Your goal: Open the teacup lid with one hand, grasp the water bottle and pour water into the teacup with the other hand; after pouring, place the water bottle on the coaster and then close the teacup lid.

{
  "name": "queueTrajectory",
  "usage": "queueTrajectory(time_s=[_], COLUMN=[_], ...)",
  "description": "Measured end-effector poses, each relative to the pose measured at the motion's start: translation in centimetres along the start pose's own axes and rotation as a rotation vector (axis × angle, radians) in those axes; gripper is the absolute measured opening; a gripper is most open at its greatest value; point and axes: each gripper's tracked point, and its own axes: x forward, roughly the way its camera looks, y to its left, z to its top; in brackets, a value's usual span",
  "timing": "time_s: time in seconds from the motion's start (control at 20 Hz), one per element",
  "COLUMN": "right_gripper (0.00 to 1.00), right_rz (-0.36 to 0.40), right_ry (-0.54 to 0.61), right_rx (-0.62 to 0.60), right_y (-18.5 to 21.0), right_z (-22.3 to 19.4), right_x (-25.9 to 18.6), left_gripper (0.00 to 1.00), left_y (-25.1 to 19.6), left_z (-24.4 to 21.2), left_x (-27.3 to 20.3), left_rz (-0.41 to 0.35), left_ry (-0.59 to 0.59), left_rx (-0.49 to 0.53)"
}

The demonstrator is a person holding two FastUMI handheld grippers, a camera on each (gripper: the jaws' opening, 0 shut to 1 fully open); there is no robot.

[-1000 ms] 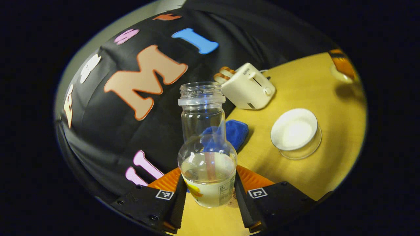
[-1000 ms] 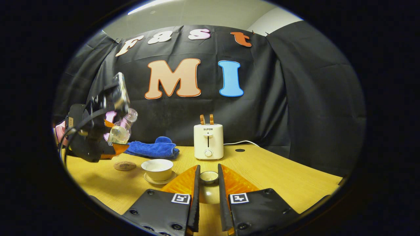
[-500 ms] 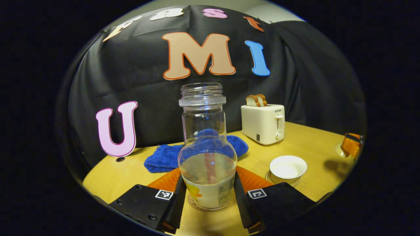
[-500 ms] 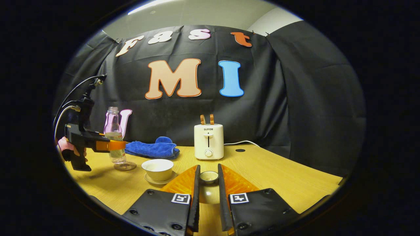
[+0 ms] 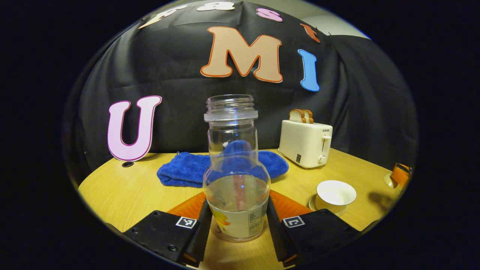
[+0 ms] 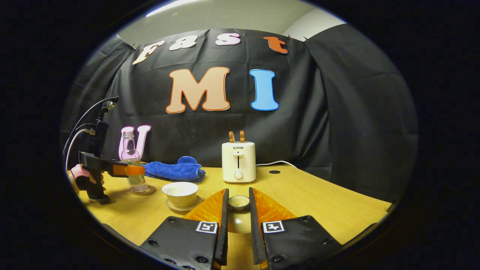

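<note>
The bottle [image 5: 236, 176] stands upright and uncapped on the coaster [image 6: 143, 190] at the left of the desk [image 6: 300, 195], clear glass, about a third full of water, with a pale label round its base showing a yellow figure and print too small to read; the left gripper [image 5: 237, 225] has both fingers pressed against its lower body, narrowed to the bottle's width; in the right gripper view a hand [image 6: 80, 173] holds that gripper from the left. Just right of the bottle sits the open cup [image 6: 180, 193] on its saucer [image 6: 183, 207], cream-white. The right gripper [image 6: 237, 219] is raised nearer the desk's front edge, closed on the lid [image 6: 239, 202], a small round cap pinched between its fingers. Behind lies a blue towel [image 5: 187, 172]; right of it a cream toaster [image 6: 238, 161] marked SUPOR, two slices of bread [image 5: 301, 116] standing in it, a white cord [image 6: 273, 163] trailing off to its right.
</note>
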Motion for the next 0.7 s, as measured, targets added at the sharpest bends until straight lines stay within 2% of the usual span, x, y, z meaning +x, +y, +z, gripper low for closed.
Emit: queueTrajectory(time_s=[0.35, 0.7], right_gripper=[0.29, 0.30], right_rz=[0.000, 0.000], right_ry=[-0.001, -0.002], right_rx=[0.000, 0.001], right_y=[0.00, 0.03], right_z=[0.01, 0.06], right_x=[0.03, -0.05], left_gripper=[0.69, 0.74], left_y=[0.05, -0.13], left_z=[-0.36, -0.47], left_x=[0.40, 0.54], left_rz=[0.004, -0.006], left_ry=[0.041, 0.037], left_rx=[0.056, 0.039])
